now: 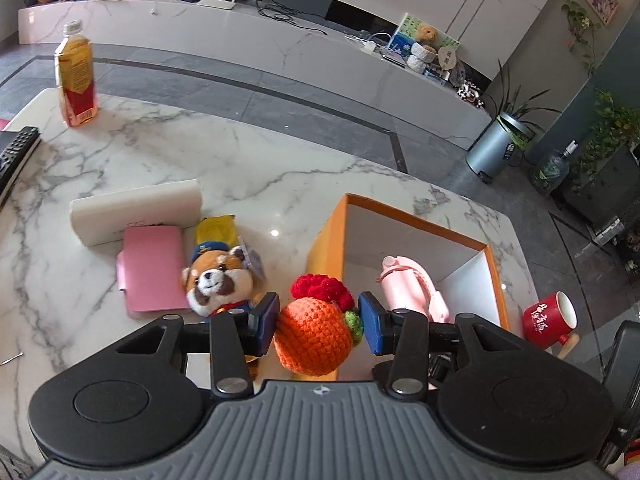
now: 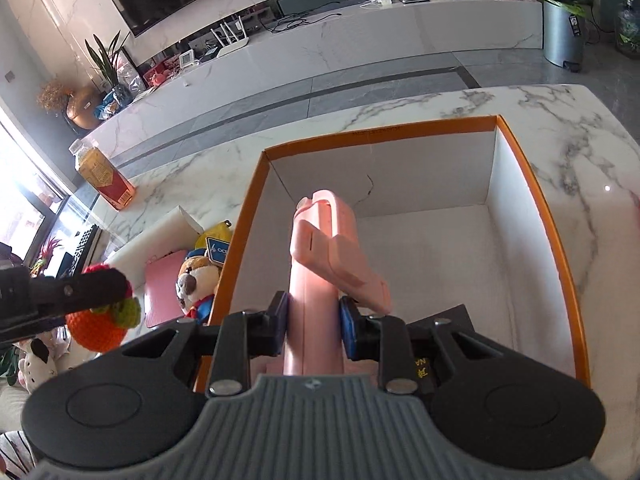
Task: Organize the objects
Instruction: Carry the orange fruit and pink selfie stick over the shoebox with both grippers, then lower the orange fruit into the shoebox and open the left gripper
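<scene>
My left gripper (image 1: 319,325) is shut on an orange crocheted fruit (image 1: 312,336) with a red top and green leaf, held beside the near left corner of the orange box (image 1: 326,236). In the right wrist view the same crocheted fruit (image 2: 96,326) hangs at the left, outside the box. My right gripper (image 2: 313,325) is shut on a pink bottle (image 2: 320,256), held over the open white inside of the orange box (image 2: 560,264). The pink bottle (image 1: 408,284) also shows above the box in the left wrist view.
On the marble table (image 1: 140,160) lie a plush red panda (image 1: 218,280), a pink case (image 1: 154,268), a white box (image 1: 136,210), a yellow packet (image 1: 216,232), a drink bottle (image 1: 76,76) and a remote (image 1: 16,152). A red mug (image 1: 550,320) stands right of the box.
</scene>
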Demonstrator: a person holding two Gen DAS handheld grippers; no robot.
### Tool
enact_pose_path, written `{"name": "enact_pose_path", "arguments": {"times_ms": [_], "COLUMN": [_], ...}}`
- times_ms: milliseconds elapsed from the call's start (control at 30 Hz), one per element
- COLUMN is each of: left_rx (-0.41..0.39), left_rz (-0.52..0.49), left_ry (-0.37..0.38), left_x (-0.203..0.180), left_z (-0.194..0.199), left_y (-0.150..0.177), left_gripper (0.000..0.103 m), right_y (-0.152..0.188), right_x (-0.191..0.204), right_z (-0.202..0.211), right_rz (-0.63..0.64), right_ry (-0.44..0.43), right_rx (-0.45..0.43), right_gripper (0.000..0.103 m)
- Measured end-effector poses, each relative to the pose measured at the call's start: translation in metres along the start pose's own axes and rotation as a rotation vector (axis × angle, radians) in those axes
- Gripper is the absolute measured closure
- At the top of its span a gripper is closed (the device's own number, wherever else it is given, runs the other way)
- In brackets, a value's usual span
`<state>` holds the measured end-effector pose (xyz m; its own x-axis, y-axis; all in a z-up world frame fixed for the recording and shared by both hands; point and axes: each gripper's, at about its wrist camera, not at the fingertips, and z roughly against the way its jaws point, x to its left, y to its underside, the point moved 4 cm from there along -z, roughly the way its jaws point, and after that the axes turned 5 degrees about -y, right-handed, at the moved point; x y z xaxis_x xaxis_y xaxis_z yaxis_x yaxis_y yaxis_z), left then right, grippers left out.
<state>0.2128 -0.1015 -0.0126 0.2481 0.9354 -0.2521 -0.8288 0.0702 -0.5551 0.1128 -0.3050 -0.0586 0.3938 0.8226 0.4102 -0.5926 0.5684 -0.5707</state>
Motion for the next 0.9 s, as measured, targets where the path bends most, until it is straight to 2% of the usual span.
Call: {"name": "enact_pose_path", "arguments": {"times_ms": [133, 233, 467, 633, 800, 900], "left_rx": [0.031, 0.062, 0.167, 0.144, 0.138, 0.125], "left_rz": [-0.030, -0.072, -0.104, -0.092, -0.187, -0.200], "left_ry": [0.059, 0.066, -0.039, -0.075, -0.138, -0.155], "left_x": [-0.031, -0.048, -0.051, -0.053, -0.064, -0.067], "left_z": [-0.022, -0.034, -0.065, -0.067, -0.066, -0.065], "left_y": [-0.003, 0.006, 0.025, 0.025, 0.028, 0.031], "left_gripper": [0.053, 0.053, 0.052, 0.049, 0.045, 0.041], "right_y": [-0.010, -0.016, -0.020, -0.018, -0.014, -0.014], "right_x": [-0.018, -0.027, -0.039, -0.042, -0.049, -0.055], "right_z": [0.003, 0.005, 0.007, 0.006, 0.002, -0.001], "right_rz": [0.006, 0.003, -0.012, -0.014, -0.015, -0.030], "right_ry": [0.042, 0.048, 0.047, 0.028, 0.035, 0.033], "right_rx": [-0.012, -0.021, -0.042, -0.040, -0.027, -0.018], "right_gripper": [0.074, 0.074, 0.074, 0.074, 0.074, 0.074]}}
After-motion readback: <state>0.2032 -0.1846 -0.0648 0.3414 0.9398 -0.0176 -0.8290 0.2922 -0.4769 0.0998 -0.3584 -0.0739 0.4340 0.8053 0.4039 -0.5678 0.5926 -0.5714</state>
